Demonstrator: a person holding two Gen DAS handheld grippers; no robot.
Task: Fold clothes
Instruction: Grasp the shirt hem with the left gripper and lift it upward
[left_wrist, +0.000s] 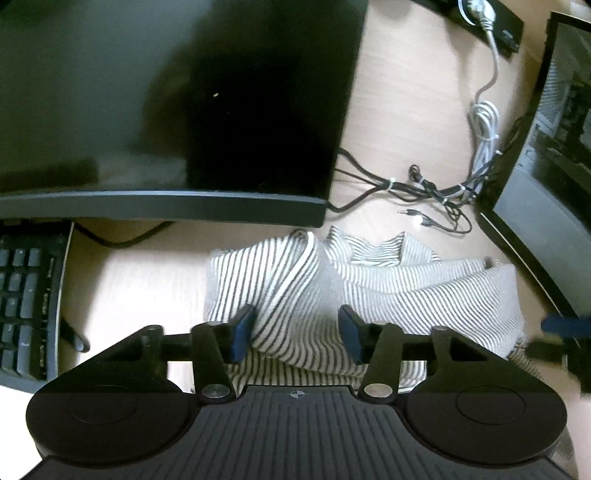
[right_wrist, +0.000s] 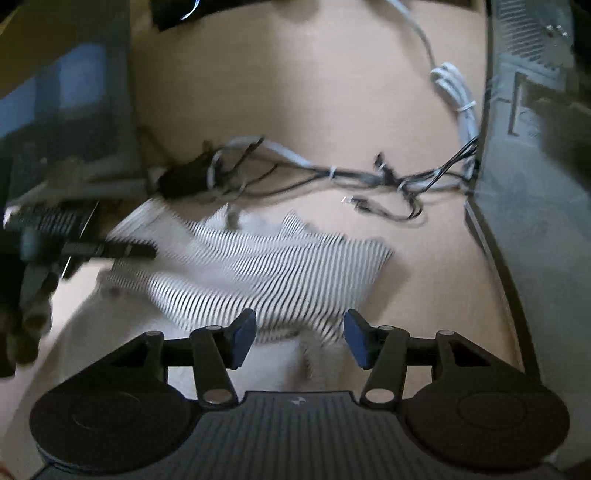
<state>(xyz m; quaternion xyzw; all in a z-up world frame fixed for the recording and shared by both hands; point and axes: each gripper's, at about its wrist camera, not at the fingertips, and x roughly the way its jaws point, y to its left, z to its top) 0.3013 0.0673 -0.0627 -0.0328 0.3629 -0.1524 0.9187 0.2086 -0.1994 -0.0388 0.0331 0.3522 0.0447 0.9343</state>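
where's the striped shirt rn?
The striped shirt lies crumpled on the wooden desk, just beyond both claws in both wrist views, below the monitor and the cable tangle, right of the keyboard.

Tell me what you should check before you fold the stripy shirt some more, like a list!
1. Left tool open: ok, the pads stand apart with striped cloth between them.
2. Right tool open: ok, the pads stand apart over the hem.
3. Stripy shirt lying flat: not ok, it is bunched and wrinkled.
4. Cables clear of the cloth: ok in the left view, a strip of bare desk lies between them; the right view is too blurred to confirm.
5. Keyboard away from the shirt: ok, bare desk lies between.
6. Firm grip on the cloth: cannot tell.
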